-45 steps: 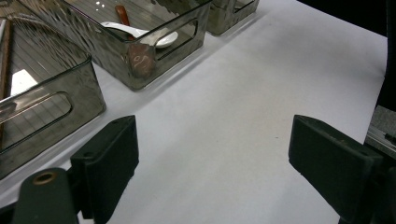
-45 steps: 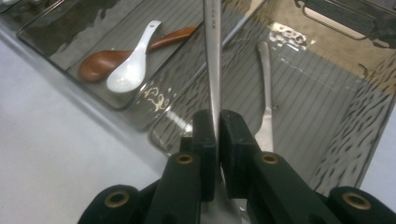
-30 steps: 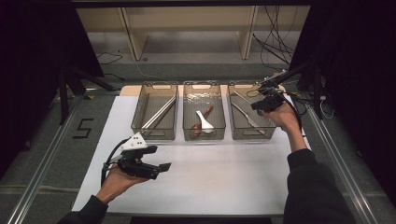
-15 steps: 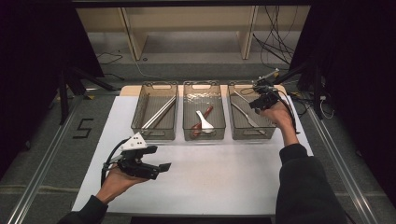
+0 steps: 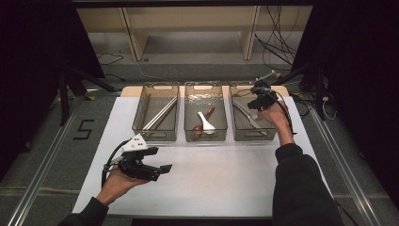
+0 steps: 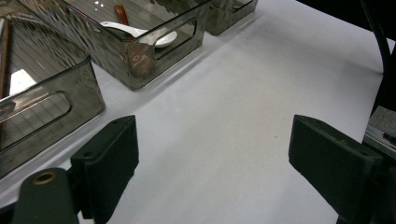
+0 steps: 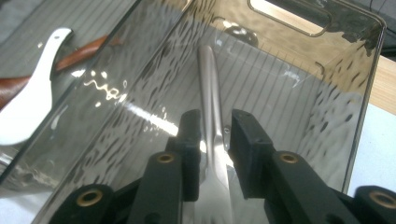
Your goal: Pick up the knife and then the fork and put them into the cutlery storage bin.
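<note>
My right gripper (image 5: 254,104) reaches down into the right-hand clear bin (image 5: 251,135). A silver metal utensil (image 7: 208,79) lies along that bin's floor, its handle between my jaws. The jaws have just been opening, and a thin gap shows at each side of the handle in the right gripper view (image 7: 215,135). My left gripper (image 5: 162,170) hovers low over the white table sheet (image 5: 221,179) near the front left. It is wide open and nothing is between its jaws (image 6: 212,154).
Three clear bins stand in a row. The left bin (image 5: 153,134) holds long thin sticks. The middle bin (image 5: 205,137) holds a white spoon (image 5: 205,123) and a red-brown spoon (image 5: 208,114). Dark stands and cables flank the table.
My right gripper has shifted a little left and down into the right bin. The left hand has stayed put.
</note>
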Demonstrator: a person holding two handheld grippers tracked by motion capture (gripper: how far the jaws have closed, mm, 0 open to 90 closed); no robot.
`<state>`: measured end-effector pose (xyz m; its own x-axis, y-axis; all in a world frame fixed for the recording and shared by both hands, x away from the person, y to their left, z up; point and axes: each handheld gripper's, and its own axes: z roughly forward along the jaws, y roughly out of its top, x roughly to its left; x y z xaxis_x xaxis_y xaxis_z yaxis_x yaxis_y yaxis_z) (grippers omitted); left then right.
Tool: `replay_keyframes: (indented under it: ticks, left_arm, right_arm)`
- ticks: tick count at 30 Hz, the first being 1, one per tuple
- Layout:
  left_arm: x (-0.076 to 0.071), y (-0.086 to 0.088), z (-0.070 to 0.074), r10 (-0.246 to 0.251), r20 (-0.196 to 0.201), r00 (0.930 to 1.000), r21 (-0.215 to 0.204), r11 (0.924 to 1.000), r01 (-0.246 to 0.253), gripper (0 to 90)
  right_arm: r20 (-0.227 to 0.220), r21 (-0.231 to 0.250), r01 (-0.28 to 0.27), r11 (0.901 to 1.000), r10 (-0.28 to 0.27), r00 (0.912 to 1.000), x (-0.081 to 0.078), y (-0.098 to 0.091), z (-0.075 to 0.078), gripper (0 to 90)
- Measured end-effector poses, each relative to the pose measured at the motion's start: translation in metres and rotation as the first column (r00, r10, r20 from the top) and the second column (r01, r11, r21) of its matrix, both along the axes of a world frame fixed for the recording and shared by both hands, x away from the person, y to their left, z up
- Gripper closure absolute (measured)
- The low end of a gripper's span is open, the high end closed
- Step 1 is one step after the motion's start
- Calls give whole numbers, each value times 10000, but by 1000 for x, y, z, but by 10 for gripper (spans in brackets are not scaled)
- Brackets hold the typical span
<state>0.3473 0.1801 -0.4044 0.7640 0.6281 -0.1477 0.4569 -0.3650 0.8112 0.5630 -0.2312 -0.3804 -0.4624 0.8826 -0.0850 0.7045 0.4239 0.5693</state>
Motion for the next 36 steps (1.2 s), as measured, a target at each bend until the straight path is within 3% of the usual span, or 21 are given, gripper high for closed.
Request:
replay_keyframes:
  ticks: [5,9,19,23,36]
  left_arm:
    - [0,0,0,10,-8,10000,-3,10000,-10,156]
    - [0,0,0,10,-3,10000,-10,10000,-10,156]
    - [0,0,0,12,-25,10000,-10,10000,-12,156]
    - [0,0,0,38,-43,10000,-135,9999,-39,156]
    - [0,2,1,136,-59,9999,-275,9995,-138,155]
  right_arm:
    - [-35,-48,1,10000,-1,10000,-2,-2,0,657]
    - [-2,228,-68,9997,69,10000,-7,-4,1,601]
    - [150,1587,-273,9869,253,9996,-27,-4,5,453]
    - [490,1947,-337,9803,246,9985,-40,-1,7,405]
    - [1495,2462,-1118,9627,763,9858,-83,9,14,338]
